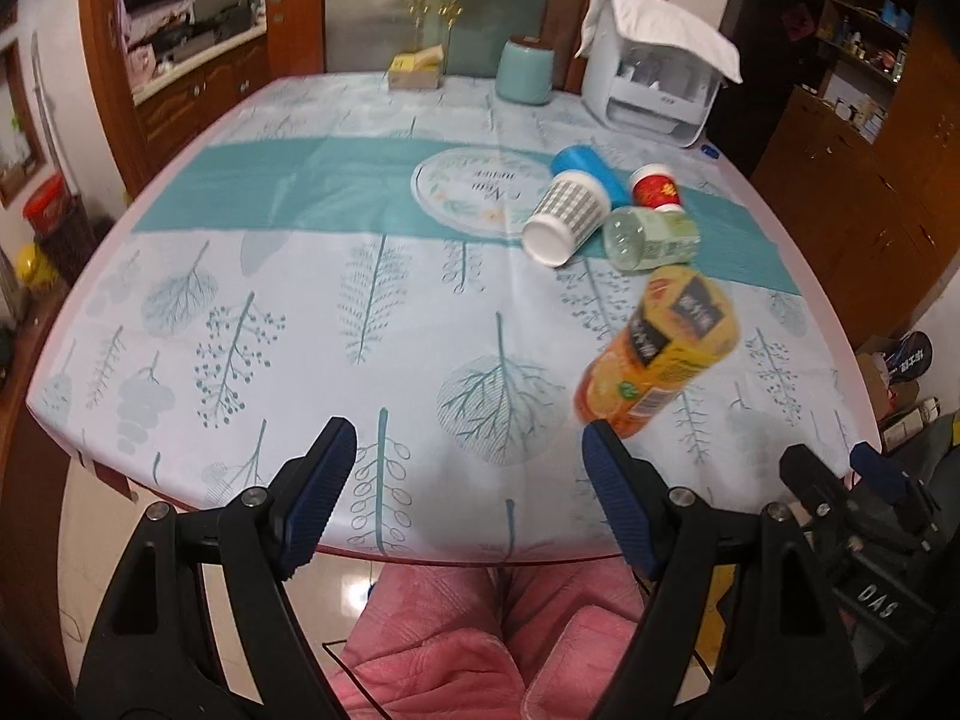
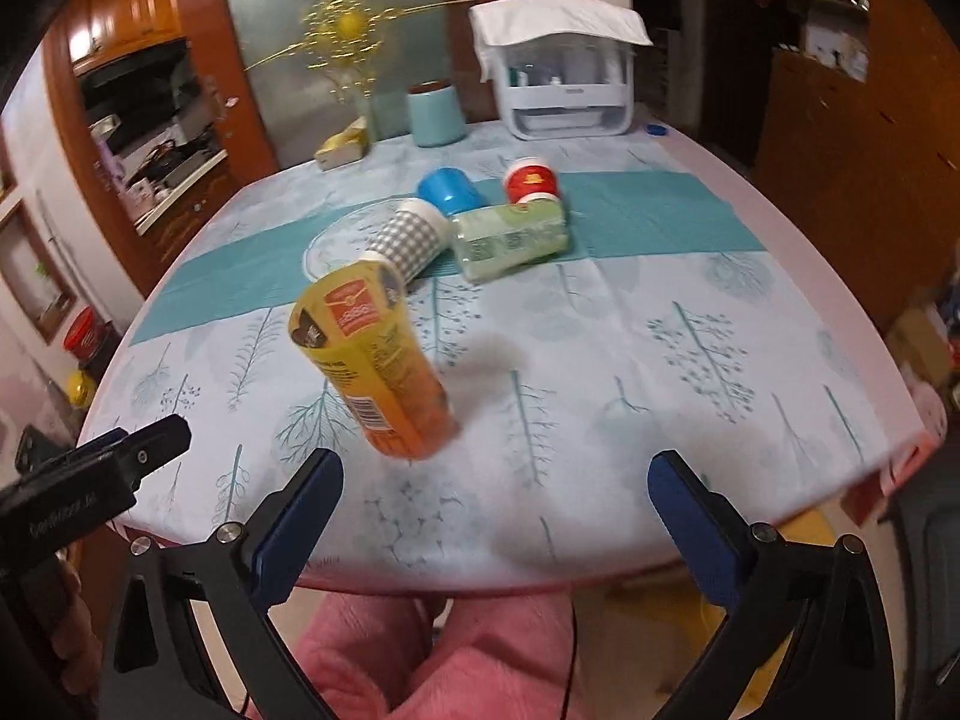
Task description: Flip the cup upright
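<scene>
An orange and yellow cup (image 1: pixel 657 351) stands on the tablecloth near the front edge, blurred and leaning; it shows in the right wrist view (image 2: pixel 378 360) too. Farther back lie a grey checked cup (image 1: pixel 564 219) on its side, a blue cup (image 1: pixel 588 171), a green cup (image 1: pixel 651 237) on its side and a red cup (image 1: pixel 657 187). My left gripper (image 1: pixel 468 504) is open and empty at the table's front edge, left of the orange cup. My right gripper (image 2: pixel 492 522) is open and empty, just short of the orange cup.
At the back of the table (image 1: pixel 180 312) stand a teal canister (image 1: pixel 525 72), a white appliance under a cloth (image 1: pixel 654 78), a tissue box (image 1: pixel 414 69) and a gold plant. Wooden cabinets stand on both sides. Pink-clad legs (image 1: pixel 480 648) are below the front edge.
</scene>
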Available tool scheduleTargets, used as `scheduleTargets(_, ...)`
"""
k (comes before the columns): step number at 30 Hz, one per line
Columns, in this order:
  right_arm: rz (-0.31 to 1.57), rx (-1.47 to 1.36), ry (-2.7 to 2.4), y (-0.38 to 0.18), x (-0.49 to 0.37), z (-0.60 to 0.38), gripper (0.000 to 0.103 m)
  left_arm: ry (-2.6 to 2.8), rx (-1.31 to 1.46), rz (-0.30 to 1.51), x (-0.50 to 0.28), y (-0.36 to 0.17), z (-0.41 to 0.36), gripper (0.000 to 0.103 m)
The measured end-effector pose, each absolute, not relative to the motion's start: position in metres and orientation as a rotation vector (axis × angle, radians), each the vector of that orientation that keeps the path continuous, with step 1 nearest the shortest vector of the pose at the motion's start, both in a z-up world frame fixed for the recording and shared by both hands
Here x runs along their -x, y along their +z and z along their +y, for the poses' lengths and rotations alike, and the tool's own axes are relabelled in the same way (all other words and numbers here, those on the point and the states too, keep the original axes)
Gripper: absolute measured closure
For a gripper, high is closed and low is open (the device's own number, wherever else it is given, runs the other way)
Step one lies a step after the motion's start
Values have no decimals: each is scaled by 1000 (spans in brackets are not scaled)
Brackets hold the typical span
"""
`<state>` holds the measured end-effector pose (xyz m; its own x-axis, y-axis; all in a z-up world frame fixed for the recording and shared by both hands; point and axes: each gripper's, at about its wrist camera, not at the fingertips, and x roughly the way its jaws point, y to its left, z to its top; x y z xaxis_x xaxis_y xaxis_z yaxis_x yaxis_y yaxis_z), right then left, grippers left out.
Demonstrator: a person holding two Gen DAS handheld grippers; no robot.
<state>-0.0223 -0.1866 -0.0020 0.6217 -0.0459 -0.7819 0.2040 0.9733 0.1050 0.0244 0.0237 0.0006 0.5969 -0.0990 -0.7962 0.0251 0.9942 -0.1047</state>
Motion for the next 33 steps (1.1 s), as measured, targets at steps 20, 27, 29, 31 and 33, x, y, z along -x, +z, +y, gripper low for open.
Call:
scheduleTargets(20, 826, -148, -169, 51, 58, -174, 0, 26, 28, 847, -2, 25, 26, 0)
scheduleTargets(27, 829, -130, -150, 45, 48, -168, 0, 21, 23, 841, -2, 23, 26, 0)
scheduleTargets(29, 830, -129, -151, 46, 48, -167, 0, 17, 23, 838, -2, 23, 25, 0)
scheduleTargets(31, 828, -129, -150, 46, 48, -168, 0, 17, 22, 837, -1, 23, 25, 0)
scheduleTargets(33, 828, -129, -150, 45, 47, -168, 0, 13, 23, 836, -1, 23, 25, 0)
